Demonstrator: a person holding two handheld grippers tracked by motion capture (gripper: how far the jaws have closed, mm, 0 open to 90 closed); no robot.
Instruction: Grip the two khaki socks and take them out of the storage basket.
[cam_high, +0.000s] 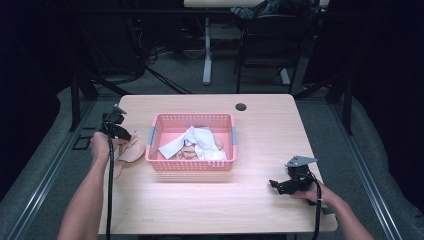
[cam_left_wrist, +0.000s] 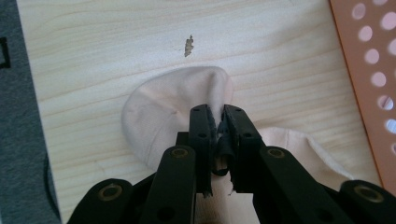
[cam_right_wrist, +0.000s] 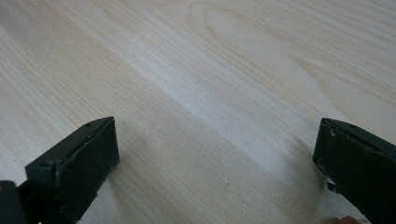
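A beige cloth (cam_high: 131, 150) lies on the wooden table (cam_high: 210, 200) just left of the pink basket (cam_high: 192, 164). My left gripper (cam_high: 120, 134) is shut on a raised fold of that beige cloth (cam_left_wrist: 163, 112), with the jaws pinching the fabric between them (cam_left_wrist: 218, 116). Inside the basket lie a white cloth (cam_high: 195, 141) and some beige pieces (cam_high: 187, 152). My right gripper (cam_high: 276, 185) rests low over bare wood at the table's front right, open, with its jaws (cam_right_wrist: 215, 154) wide apart and nothing between them.
The basket's perforated wall (cam_left_wrist: 373, 70) stands close to the right of the held cloth. A small chip marks the wood (cam_left_wrist: 188, 45) ahead of the cloth. A round cable hole (cam_high: 241, 106) sits near the far edge. The table's left edge (cam_left_wrist: 28, 116) is near.
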